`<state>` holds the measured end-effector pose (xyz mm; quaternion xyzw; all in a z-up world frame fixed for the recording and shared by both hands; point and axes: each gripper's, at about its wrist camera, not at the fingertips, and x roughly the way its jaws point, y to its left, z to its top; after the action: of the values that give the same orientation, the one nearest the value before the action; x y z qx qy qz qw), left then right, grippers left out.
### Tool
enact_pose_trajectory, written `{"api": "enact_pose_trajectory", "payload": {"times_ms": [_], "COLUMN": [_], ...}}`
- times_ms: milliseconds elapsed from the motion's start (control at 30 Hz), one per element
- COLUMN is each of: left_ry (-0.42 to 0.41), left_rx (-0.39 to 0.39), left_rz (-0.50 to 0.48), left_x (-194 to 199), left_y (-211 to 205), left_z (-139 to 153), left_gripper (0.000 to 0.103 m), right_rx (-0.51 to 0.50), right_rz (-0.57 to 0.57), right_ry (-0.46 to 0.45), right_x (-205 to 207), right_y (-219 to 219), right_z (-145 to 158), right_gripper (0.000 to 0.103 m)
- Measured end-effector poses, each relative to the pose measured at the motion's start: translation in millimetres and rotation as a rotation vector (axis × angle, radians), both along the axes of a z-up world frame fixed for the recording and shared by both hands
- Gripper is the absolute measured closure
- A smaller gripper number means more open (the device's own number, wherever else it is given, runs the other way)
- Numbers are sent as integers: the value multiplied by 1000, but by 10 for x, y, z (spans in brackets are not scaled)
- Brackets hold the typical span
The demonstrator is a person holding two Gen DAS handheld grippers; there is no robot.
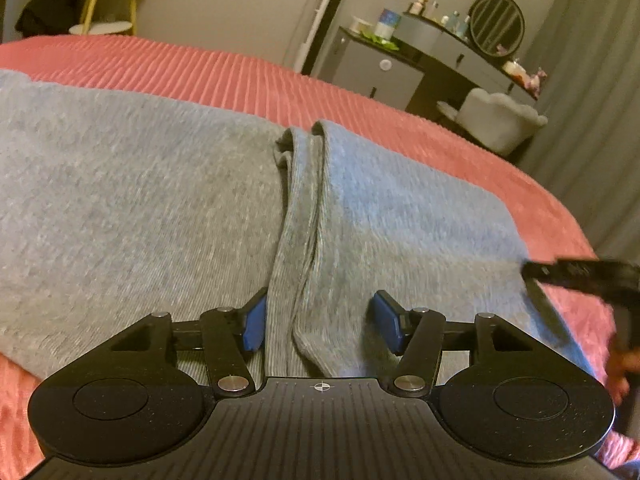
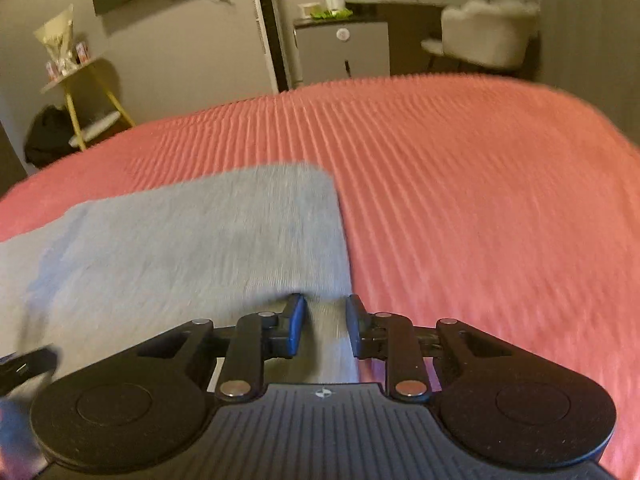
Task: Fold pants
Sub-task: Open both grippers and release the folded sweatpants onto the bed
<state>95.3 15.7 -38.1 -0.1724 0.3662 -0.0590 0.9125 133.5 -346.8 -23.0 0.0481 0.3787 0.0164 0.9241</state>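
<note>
A: So where are the pants (image 1: 140, 200) right now?

B: Spread flat on the bed (image 1: 248, 76), over the pink ribbed cover. They are grey. In the left wrist view they fill most of the near part of the bed, with a long fold running away from the camera down the middle, where two layers of cloth meet edge to edge.

A: And the left gripper (image 1: 320, 322)?

B: Its jaws stand well apart, and the blue pads (image 1: 254, 326) sit on either side of that fold. The cloth lies between them, but neither pad presses on it, so it holds nothing.

A: The right gripper (image 2: 326, 326)?

B: It is over the pants' edge nearest the bed's right side. Its jaws are narrow, with a clear gap left between the pads. A strip of grey cloth shows in that gap. The pads do not seem to pinch it, though the picture is blurred there.

A: Can each gripper see the other?

B: Partly. The right one shows as a dark blur at the right edge of the left wrist view, beside a bit of a hand (image 1: 622, 376).

A: Anything behind the bed?

B: A grey chair (image 2: 486, 38), a dresser (image 1: 380, 74) with a round mirror (image 1: 497, 24) and small bottles, and a yellow stand (image 2: 86, 100) by the wall.
</note>
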Motion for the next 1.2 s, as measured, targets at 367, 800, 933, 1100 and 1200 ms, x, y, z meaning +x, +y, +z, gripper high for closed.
{"api": "enact_pose_trajectory", "payload": {"times_ms": [367, 800, 933, 1100, 1200], "left_ry": [-15, -18, 6, -277, -217], "left_rx": [-10, -58, -110, -49, 167], "left_rz": [-5, 23, 25, -78, -63], "left_x": [71, 667, 916, 546, 517], "left_y": [-10, -50, -10, -69, -198], "left_z": [33, 159, 162, 517, 378], "left_gripper": [35, 34, 87, 86, 66], "right_rx": [16, 137, 57, 113, 133], "right_rz": [80, 113, 155, 151, 152], "right_ry": [-72, -193, -216, -222, -226], "right_x": [240, -643, -652, -703, -689], "right_y": [329, 375, 483, 401, 362], "right_z": [19, -328, -360, -328, -353], "right_gripper": [73, 32, 28, 27, 21]}}
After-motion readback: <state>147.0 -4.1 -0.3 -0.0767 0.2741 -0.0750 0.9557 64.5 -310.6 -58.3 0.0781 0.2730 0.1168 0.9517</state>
